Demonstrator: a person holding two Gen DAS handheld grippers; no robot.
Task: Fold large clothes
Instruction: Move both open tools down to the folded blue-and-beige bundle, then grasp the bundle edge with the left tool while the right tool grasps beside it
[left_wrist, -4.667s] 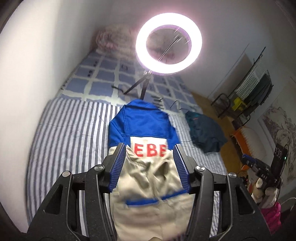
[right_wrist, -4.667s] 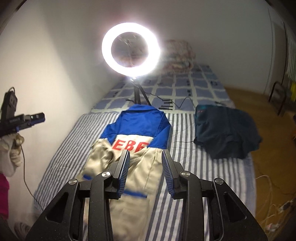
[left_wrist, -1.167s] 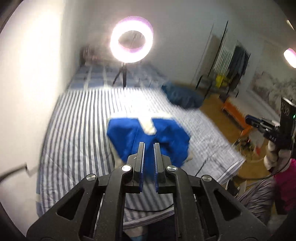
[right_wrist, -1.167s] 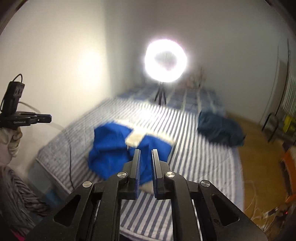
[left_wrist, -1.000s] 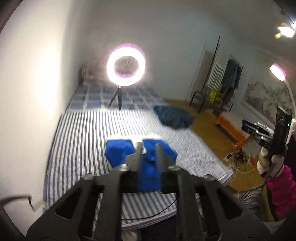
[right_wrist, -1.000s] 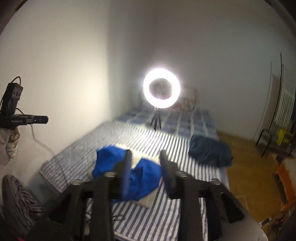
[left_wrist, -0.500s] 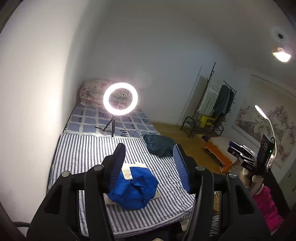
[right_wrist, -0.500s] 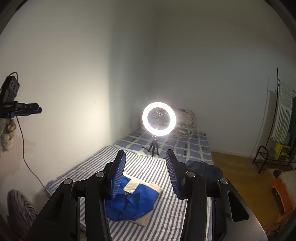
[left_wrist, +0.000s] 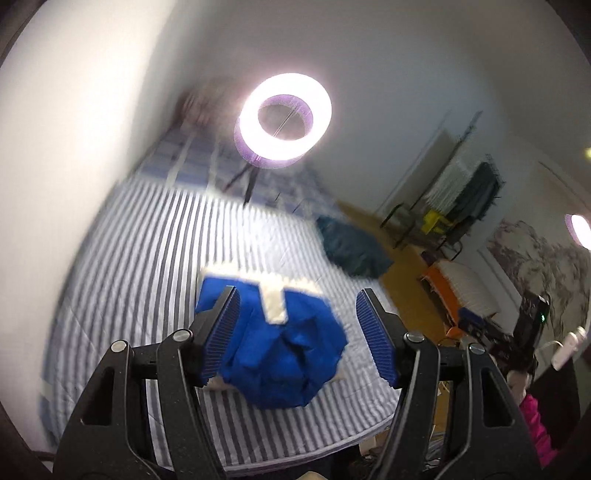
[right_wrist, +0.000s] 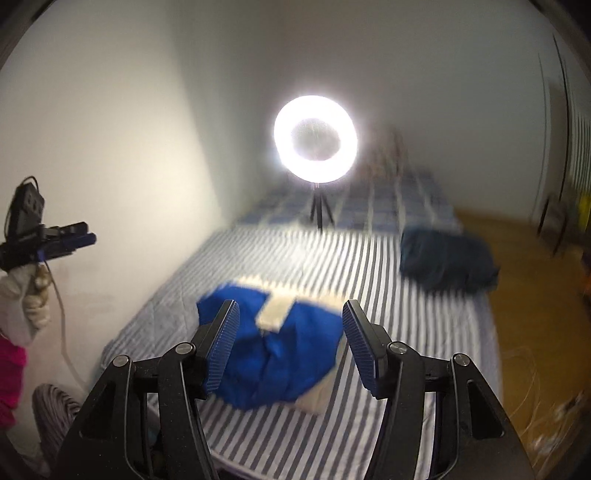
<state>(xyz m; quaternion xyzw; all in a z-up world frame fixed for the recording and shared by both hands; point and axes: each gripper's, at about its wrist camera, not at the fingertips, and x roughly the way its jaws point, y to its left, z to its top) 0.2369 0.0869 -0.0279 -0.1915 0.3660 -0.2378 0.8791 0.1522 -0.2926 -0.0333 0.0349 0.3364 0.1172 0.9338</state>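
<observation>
Two grippers, left gripper (left_wrist: 300, 339) and right gripper (right_wrist: 290, 347), jaws just widened, empty, above folded blue garment (left_wrist: 284, 354) near bed (left_wrist: 147, 258) edge

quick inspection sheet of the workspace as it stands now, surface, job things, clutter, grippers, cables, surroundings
surface: striped bed sheet, checked bedding at the far end.
job's things: blue and cream garment lies folded in a bundle near the bed's near edge; edges blurred.
clutter: dark teal garment in a loose heap at the bed's right side.
grippers: left gripper and right gripper both open, nothing between the fingers, above the bundle; jaws have just been opening.
cables: light cord hangs below the left hand; thin wires on the floor at right.
surroundings: lit ring light on a tripod on the bed, white walls, clothes rack, wooden floor.
</observation>
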